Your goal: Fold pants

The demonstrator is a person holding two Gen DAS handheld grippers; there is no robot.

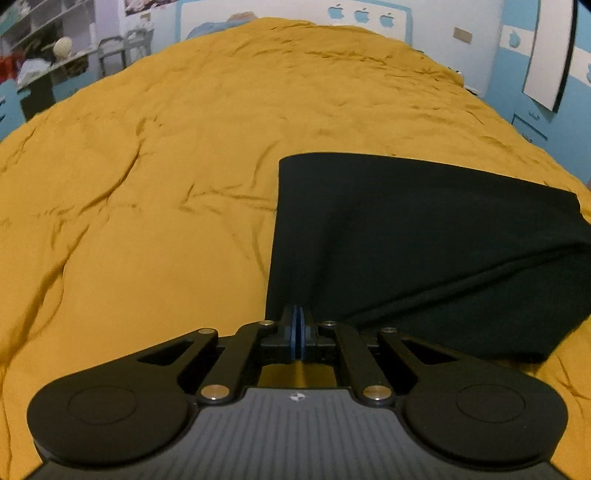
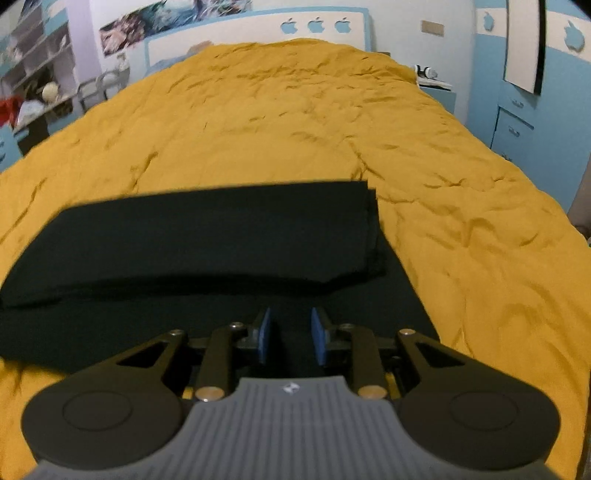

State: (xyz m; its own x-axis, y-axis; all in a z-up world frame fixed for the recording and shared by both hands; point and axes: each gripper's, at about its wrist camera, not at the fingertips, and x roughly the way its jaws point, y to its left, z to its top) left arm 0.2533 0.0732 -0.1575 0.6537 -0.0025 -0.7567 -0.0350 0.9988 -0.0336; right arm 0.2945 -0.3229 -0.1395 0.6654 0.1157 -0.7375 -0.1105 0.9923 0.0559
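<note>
Black fabric pants (image 2: pixel 207 236) lie folded on the mustard-yellow bed cover (image 2: pixel 461 229), just ahead of my right hand-held gripper (image 2: pixel 290 334), its blue pads parted and empty. My left hand-held gripper (image 1: pixel 297 326) is closed at their near left corner; whether it pinches cloth I cannot tell.

Dim warm indoor light, fisheye-bent edges, slight motion blur throughout.

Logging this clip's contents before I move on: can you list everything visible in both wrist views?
pants: one, black, folded over, on the bed's near part
bedspread: one, mustard yellow, wrinkled, covering the bed
apple decals: three, blue, on the white headboard
shelves: white, cluttered, far left
drawers: blue, far right
left tool: one, black with blue pads, shut, at the pants' edge
right tool: one, open, above the pants
</note>
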